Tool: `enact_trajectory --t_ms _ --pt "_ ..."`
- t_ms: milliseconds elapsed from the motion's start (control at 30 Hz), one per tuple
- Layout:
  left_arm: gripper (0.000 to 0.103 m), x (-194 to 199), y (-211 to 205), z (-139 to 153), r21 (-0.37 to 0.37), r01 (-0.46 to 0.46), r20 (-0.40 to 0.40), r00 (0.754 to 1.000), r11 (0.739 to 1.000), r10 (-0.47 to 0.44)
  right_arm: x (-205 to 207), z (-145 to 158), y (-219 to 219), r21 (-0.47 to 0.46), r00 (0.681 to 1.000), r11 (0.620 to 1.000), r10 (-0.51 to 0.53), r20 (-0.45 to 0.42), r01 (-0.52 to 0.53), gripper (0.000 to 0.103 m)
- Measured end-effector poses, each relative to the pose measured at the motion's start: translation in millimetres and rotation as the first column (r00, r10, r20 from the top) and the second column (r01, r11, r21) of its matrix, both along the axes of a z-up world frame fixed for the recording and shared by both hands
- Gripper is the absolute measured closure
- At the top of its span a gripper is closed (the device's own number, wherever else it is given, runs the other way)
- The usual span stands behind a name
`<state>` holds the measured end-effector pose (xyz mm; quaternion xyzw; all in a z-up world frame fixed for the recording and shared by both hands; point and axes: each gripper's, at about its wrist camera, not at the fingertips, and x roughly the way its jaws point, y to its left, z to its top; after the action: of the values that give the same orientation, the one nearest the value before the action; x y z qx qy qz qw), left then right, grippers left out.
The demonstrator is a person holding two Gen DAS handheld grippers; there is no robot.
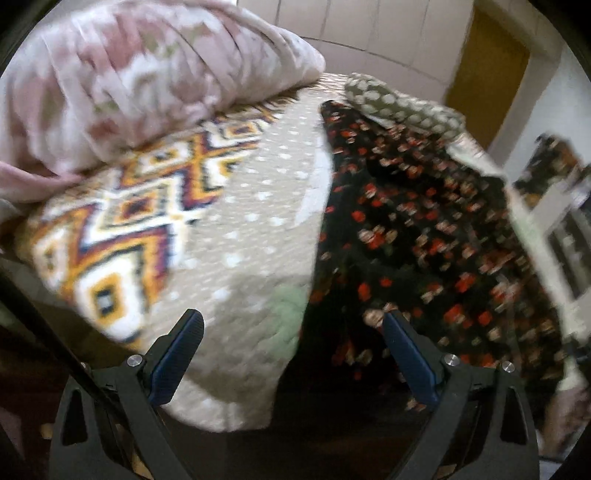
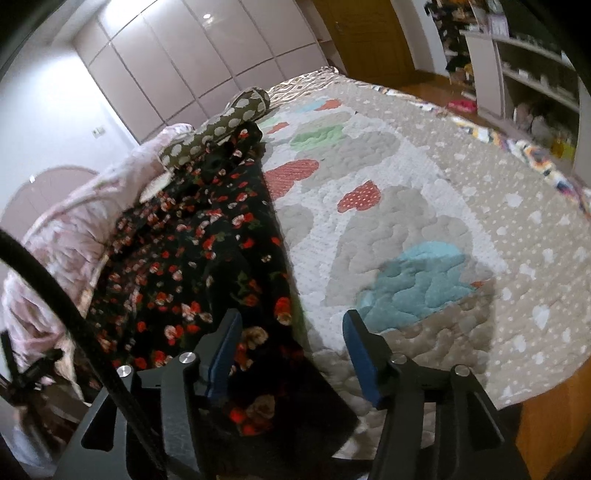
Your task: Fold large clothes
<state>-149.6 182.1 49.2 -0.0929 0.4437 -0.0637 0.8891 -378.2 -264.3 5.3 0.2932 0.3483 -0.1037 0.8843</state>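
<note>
A black garment with red and cream flowers [image 1: 424, 229] lies spread along the bed's quilt [image 1: 240, 221]; the right wrist view shows the same garment [image 2: 192, 251] on the left part of the quilt [image 2: 480, 229]. My left gripper [image 1: 291, 325] stands open above the garment's near left edge, nothing between its blue pads. My right gripper [image 2: 291, 325] is open too; the garment's near corner lies under and between its fingers, and the pads do not press on it. The left wrist view is blurred.
A pink blanket heap [image 1: 147, 74] lies on the bed beyond the geometric-patterned cover [image 1: 122, 229]. A green dotted bolster [image 2: 221, 125] rests at the garment's far end. Wardrobe doors [image 2: 184, 55], a wooden door [image 2: 365, 33] and shelves [image 2: 524, 74] surround the bed; wooden floor [image 2: 546, 435] at right.
</note>
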Motion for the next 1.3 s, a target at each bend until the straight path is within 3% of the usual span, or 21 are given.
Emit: enact_trajectory --t_ms 67,133,200,333,433,567,667,767,833,900,933,967,1067,1300 --pt "0.006 16 8 -10 -0.126 0.027 -0.04 0.999 0.992 -0.033 4 -3 -7 0.04 1.0 0.999 0.011 0.007 -0.011 0.034" --pt "0.006 30 12 -23 -0.26 0.059 -0.08 0.993 0.964 -0.082 10 -9 -12 0.079 1.0 0.997 0.024 0.0 -0.024 0.034" --pt "0.007 38 14 -36 -0.336 0.041 -0.12 0.989 0.941 -0.086 14 -17 -17 0.116 0.999 0.993 0.034 -0.007 -0.033 0.034" --pt "0.007 32 1 -36 -0.344 0.1 -0.095 0.985 0.933 -0.141 17 -27 -19 0.184 0.999 0.982 0.038 0.015 -0.04 0.032" --pt "0.011 20 -14 -39 -0.391 0.182 -0.099 0.966 0.902 -0.238 15 -29 -18 0.225 0.997 0.972 0.063 0.032 -0.069 0.032" --pt "0.013 0 -35 -39 -0.319 0.236 -0.074 0.959 0.918 -0.272 10 -35 -11 0.285 0.992 0.95 0.121 0.045 -0.129 0.032" --pt "0.013 -6 -40 -39 -0.332 0.243 -0.073 0.957 0.911 -0.281 8 -42 0 0.303 0.986 0.938 0.166 0.033 -0.168 0.033" --pt "0.013 -7 -40 -43 -0.347 0.249 -0.079 0.953 0.904 -0.292 6 -45 10 0.294 0.982 0.937 0.19 0.017 -0.187 0.036" --pt "0.013 -7 -39 -44 -0.35 0.247 -0.085 0.952 0.904 -0.293 5 -44 14 0.282 0.981 0.94 0.194 0.012 -0.189 0.046" --pt "0.037 -8 -39 -42 -0.305 0.23 -0.102 0.957 0.924 -0.272 7 -43 16 0.273 0.979 0.942 0.203 0.003 -0.196 0.058" --pt "0.068 -8 -40 -42 -0.274 0.216 -0.117 0.96 0.937 -0.255 8 -41 19 0.26 0.978 0.944 0.211 -0.007 -0.202 0.071" --pt "0.081 -7 -37 -41 -0.241 0.188 -0.15 0.962 0.952 -0.229 8 -40 20 0.251 0.974 0.944 0.225 -0.019 -0.213 0.075" --pt "0.087 -6 -17 -31 -0.386 0.163 -0.139 0.963 0.908 -0.232 10 -23 27 0.265 0.957 0.923 0.289 -0.004 -0.278 0.078" --pt "0.09 15 -1 24 -0.486 0.164 -0.035 0.978 0.859 -0.206 30 47 18 0.287 0.918 0.874 0.357 0.17 -0.393 0.08"
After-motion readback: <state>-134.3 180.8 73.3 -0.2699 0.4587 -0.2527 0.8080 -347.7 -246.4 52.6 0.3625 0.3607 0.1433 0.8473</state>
